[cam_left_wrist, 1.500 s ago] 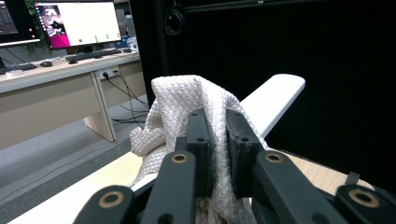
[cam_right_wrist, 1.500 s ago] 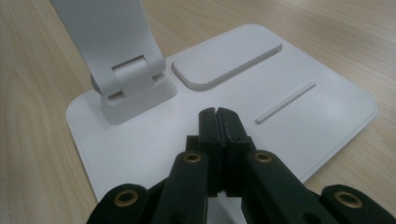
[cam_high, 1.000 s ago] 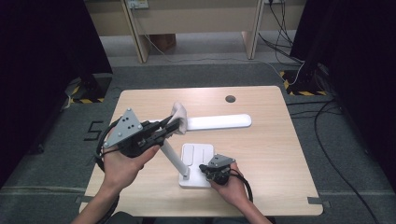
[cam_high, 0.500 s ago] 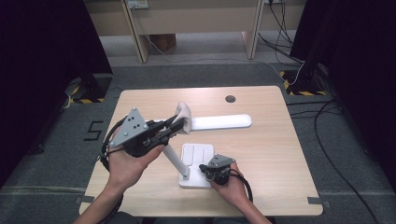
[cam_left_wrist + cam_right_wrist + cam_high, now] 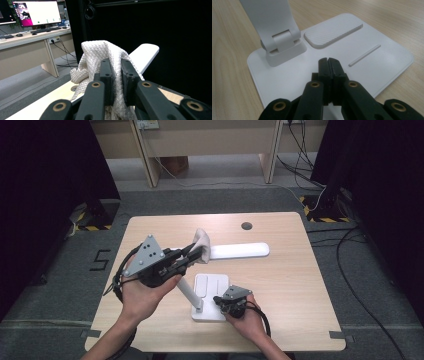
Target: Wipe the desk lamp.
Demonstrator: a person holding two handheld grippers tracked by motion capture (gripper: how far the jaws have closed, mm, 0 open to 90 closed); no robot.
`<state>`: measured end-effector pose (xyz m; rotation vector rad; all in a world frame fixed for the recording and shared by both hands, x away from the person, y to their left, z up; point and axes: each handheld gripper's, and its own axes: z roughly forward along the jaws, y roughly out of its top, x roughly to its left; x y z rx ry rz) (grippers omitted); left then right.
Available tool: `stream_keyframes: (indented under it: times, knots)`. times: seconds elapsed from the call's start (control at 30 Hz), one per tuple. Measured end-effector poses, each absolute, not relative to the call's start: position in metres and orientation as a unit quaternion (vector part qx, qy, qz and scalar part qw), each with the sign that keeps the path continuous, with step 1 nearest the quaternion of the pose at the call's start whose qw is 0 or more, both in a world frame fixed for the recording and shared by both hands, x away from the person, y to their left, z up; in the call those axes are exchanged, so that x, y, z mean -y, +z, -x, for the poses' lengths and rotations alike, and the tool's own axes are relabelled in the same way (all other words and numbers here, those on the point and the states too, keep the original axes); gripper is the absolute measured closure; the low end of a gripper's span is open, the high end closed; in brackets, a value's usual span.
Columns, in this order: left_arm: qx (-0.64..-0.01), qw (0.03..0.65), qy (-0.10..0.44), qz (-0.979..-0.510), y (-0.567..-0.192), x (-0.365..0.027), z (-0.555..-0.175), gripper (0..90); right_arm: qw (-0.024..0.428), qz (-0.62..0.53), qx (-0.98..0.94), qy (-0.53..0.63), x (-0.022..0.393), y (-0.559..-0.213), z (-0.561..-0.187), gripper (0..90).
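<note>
High view, wooden table (image 5: 300,285): white desk lamp, base (image 5: 212,295) flat near the person's edge, arm (image 5: 187,292) rising slantwise from the hinge, long head (image 5: 239,251) level over the tabletop toward the far side. Round dark grommet (image 5: 246,226) near the far edge.

Left gripper (image 5: 196,254): held in the left hand (image 5: 142,295), raised above the table, jaws pointing at the joint between lamp arm and head. Jaws clamped tight on a white textured cloth (image 5: 202,240), cloth bunched against the near end of the lamp head.

Left gripper view: cloth (image 5: 97,57) pinched between both black pads, folds spilling up and to the left; lamp head (image 5: 145,53) stretching away behind it. Desk with monitor (image 5: 37,12) in the background.

Right gripper (image 5: 220,301): held low in the right hand (image 5: 245,315), tips over the near right part of the lamp base.

Right gripper view: jaws fully closed, pads together, nothing between them, tips (image 5: 328,61) on or just above the base plate (image 5: 387,62); contact not certain. Hinge block (image 5: 284,47) and ribbed pad (image 5: 332,31) just beyond.
</note>
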<state>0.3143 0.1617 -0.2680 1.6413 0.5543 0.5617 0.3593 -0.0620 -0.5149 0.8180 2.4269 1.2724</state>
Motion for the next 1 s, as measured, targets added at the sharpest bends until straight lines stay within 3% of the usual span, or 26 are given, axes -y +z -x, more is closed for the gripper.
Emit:
stream_keyframes:
  times: [1.0]
  knots:
    - [-0.231,0.620,0.232,-0.713,-0.268,-0.141,-0.316,81.6,0.140,-0.283,-0.840,0.441,0.062,-0.515,-0.359,89.5]
